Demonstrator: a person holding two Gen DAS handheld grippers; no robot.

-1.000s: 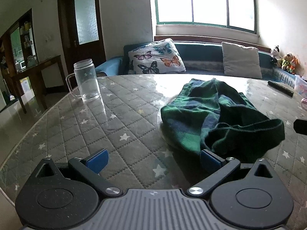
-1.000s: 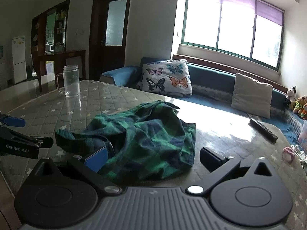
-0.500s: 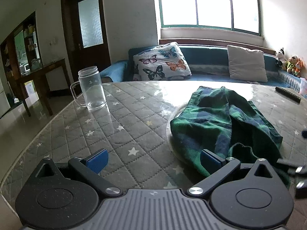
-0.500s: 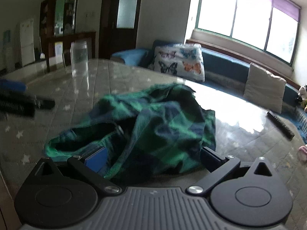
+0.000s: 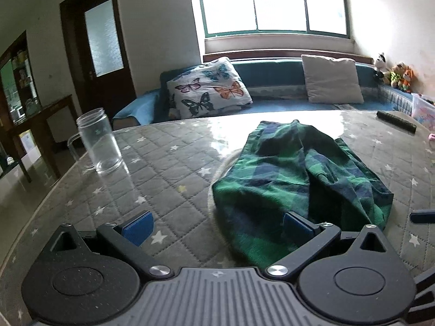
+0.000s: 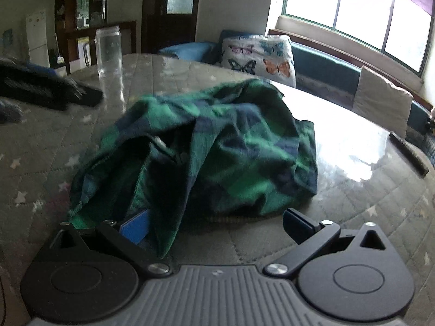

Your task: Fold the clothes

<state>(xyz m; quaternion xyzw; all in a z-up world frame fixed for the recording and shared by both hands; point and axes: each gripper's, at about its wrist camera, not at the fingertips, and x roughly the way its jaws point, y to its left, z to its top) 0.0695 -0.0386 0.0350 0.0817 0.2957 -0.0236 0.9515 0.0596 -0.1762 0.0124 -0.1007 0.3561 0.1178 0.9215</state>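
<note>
A crumpled green and navy plaid garment [image 5: 296, 174] lies bunched on the quilted star-pattern table [image 5: 163, 179]. It also shows in the right wrist view [image 6: 223, 146]. My left gripper [image 5: 217, 224] is open at the garment's near left edge, and its right finger touches the cloth. My right gripper [image 6: 217, 224] is open at the garment's near right edge, with cloth draped over its left fingertip [image 6: 134, 228]. The left gripper shows blurred at the left of the right wrist view [image 6: 49, 89].
A clear glass mug [image 5: 98, 141] stands on the table at the left. A dark remote [image 5: 397, 125] lies at the far right of the table. Behind the table is a blue sofa with a butterfly pillow [image 5: 209, 89] and a beige cushion [image 5: 331, 78].
Both grippers have moved in closer to the garment. The right gripper has come lower and nearer, so cloth now covers its left fingertip. The garment looks more bunched up.
</note>
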